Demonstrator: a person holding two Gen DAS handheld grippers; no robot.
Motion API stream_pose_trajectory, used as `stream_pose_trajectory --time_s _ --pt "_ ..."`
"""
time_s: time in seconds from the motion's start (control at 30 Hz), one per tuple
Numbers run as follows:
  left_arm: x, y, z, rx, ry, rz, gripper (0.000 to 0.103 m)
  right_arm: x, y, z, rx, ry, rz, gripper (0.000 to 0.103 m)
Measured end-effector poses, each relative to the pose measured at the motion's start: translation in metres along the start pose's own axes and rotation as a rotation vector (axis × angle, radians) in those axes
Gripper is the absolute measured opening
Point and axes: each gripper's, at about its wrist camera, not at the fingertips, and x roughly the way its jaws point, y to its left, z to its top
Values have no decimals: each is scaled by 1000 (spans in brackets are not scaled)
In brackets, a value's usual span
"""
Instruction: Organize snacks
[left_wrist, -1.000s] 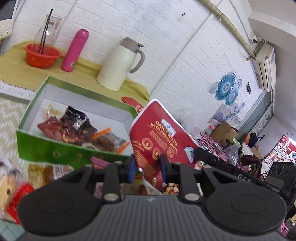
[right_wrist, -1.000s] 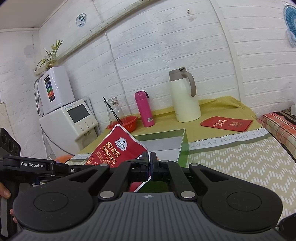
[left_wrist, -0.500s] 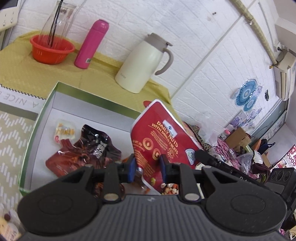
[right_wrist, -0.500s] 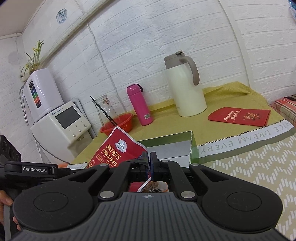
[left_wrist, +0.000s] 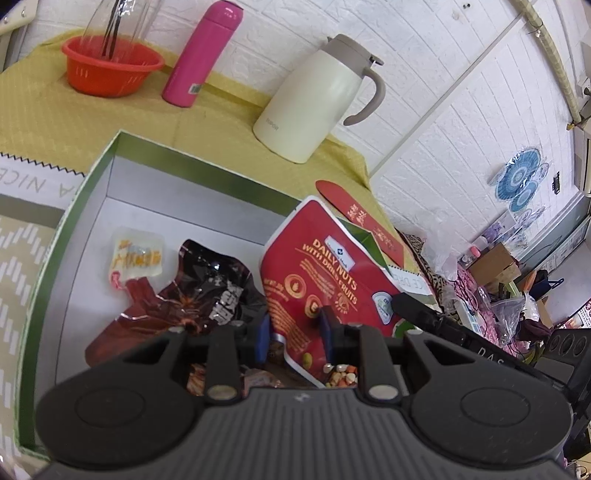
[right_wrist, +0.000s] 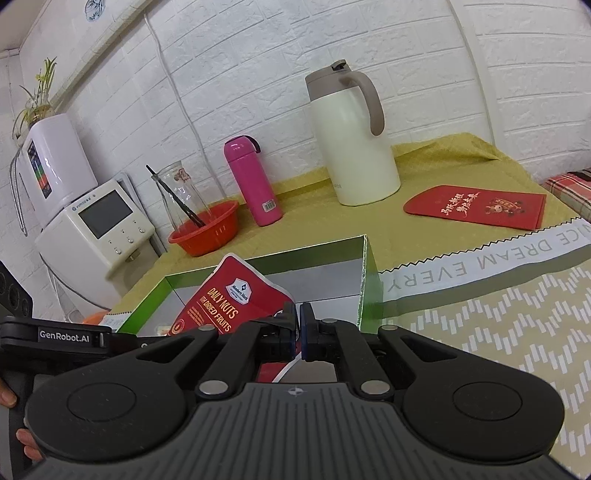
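Both grippers tilt downward over the green box (left_wrist: 92, 173), the left gripper (left_wrist: 293, 328) and right gripper (right_wrist: 298, 325) each with jaws clamped on the upright red nut pouch (left_wrist: 317, 266) above the box's right end.

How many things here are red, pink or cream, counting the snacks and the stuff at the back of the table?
Red: 4, namely the nut bag, dark red snack packet, basket, envelope
Pink: 1, the flask
Cream: 1, the jug
Total: 6
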Motion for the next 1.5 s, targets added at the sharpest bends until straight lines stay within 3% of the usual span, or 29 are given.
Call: stream_pose_trajectory --time_s 0.1,0.17,0.2,0.27,0.3,0.33,0.5,0.57,0.63,0.97,1.3,1.5 --pt "4 2 0 -2 2 16 28 3 0 -1 -18 0 -11 7" --pt "3 2 -1 -9 -11 35 33 4 0 -1 -34 -15 -10 19" --pt "0 2 -1 -8 -32 48 37 2 0 -1 -43 -35 -2 31" --pt "-8 2 -1 -4 -81 68 69 -4 1 -1 -61 -80 17 61" --pt "-13 1 -1 -7 -115 85 69 -8 2 -1 -74 -101 25 92" --pt "-18 -1 -1 -2 -138 96 70 -12 4 0 -92 -126 25 103" --pt "-35 -13 -4 53 -206 199 79 -25 11 0 -139 -160 6 103" --pt "-40 -17 -7 64 -218 258 96 -28 11 0 -126 -155 8 103" --pt "-45 -20 -11 71 -235 281 96 -32 12 0 -116 -146 7 103" --pt "-79 -39 -26 88 -237 263 96 -69 29 1 -104 -143 36 103" --pt "-123 -69 -61 158 -230 256 96 -127 49 -8 -139 -161 44 103" --pt "-136 -85 -95 218 -192 175 96 -171 52 -27 -155 -192 19 103"
